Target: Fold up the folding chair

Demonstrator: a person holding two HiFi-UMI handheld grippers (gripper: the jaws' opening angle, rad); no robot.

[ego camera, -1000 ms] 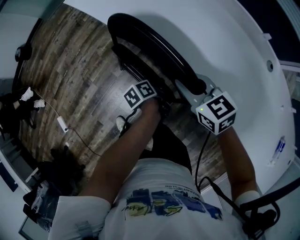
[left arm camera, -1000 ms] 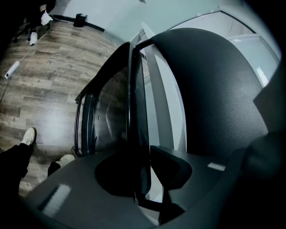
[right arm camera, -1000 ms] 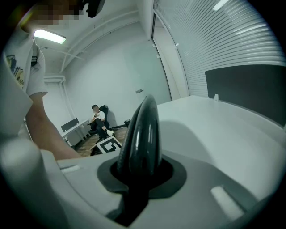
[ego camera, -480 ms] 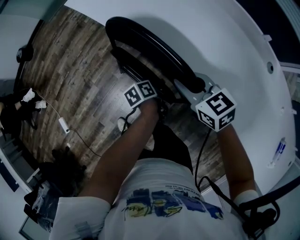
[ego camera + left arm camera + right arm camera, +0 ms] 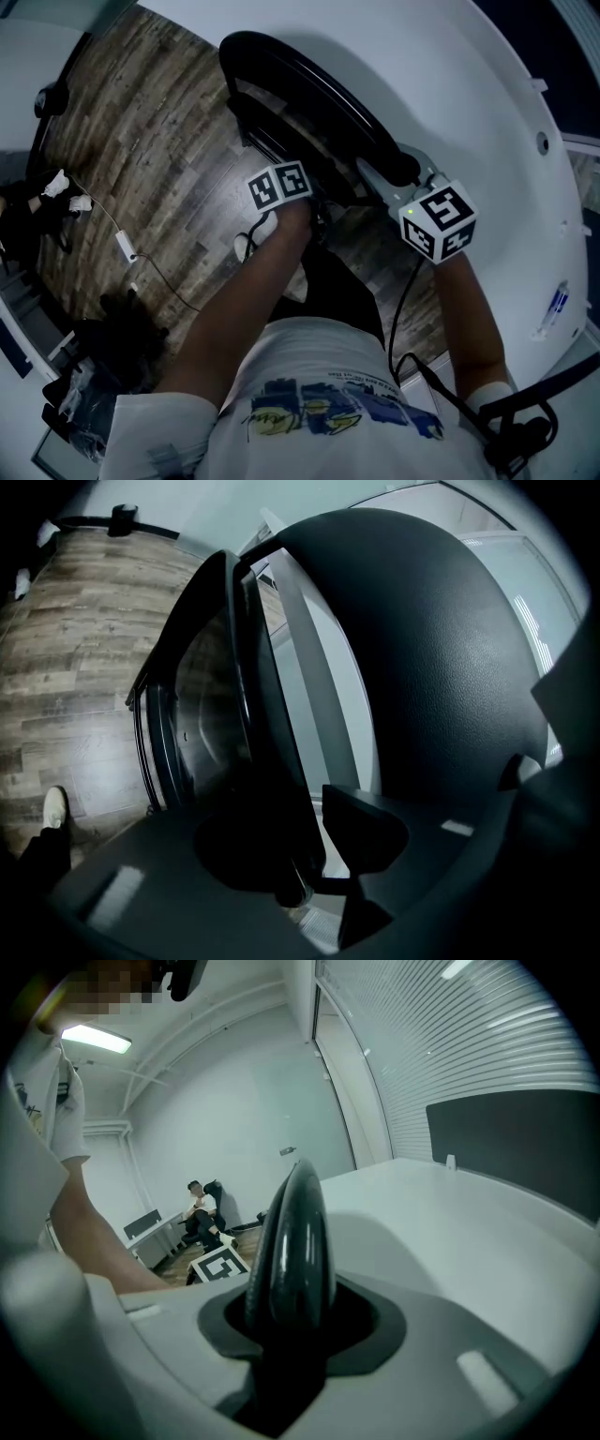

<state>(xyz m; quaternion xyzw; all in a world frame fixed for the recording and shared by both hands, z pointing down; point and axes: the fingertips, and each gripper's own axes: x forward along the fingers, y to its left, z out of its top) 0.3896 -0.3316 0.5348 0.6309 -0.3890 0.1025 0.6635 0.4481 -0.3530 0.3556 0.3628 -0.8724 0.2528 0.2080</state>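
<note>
The black folding chair (image 5: 309, 103) stands folded flat on the wood floor, against a white curved surface. My left gripper (image 5: 314, 199) reaches to its near edge. In the left gripper view the chair's thin frame edge (image 5: 272, 761) passes between the jaws of the left gripper (image 5: 314, 846), with a light gap beside one pad (image 5: 366, 827). My right gripper (image 5: 380, 178) sits over the chair's rounded padded rim (image 5: 292, 1241), which stands between the jaws of the right gripper (image 5: 291, 1335). Both grippers' jaws have just been opening, with the chair still between them.
A white curved surface (image 5: 469, 94) rises right behind the chair. On the wood floor (image 5: 141, 141) lie a cable with a white adapter (image 5: 125, 248) and dark gear at the left. My shoe (image 5: 246, 246) is below the left gripper. A seated person (image 5: 199, 1206) is far off.
The chair and both hands stay where they were. The head view has shifted slightly, so everything sits a little lower and to the right.
</note>
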